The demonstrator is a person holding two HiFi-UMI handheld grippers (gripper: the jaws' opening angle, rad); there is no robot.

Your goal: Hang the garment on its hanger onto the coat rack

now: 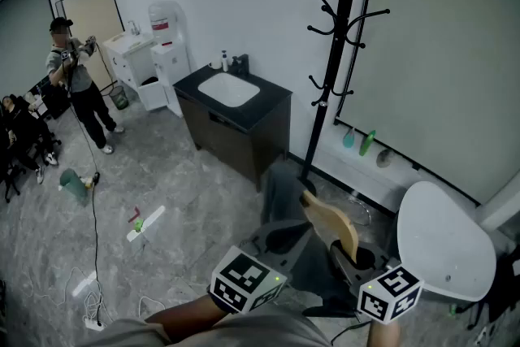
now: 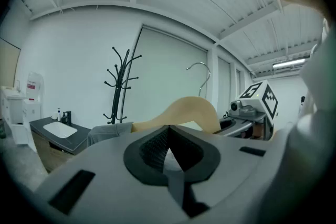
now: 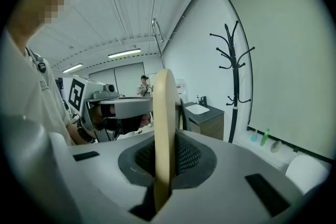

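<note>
A person holds two grippers low in front of them. The right gripper (image 3: 164,155) pinches a wooden hanger (image 1: 335,225), seen edge-on between its jaws, with the metal hook (image 3: 155,34) rising above. A grey garment (image 1: 283,191) drapes from the hanger. The left gripper (image 2: 167,136) has its jaws pressed together, just beside the garment. The black coat rack (image 1: 333,53) stands apart, near a sink cabinet (image 1: 236,114).
</note>
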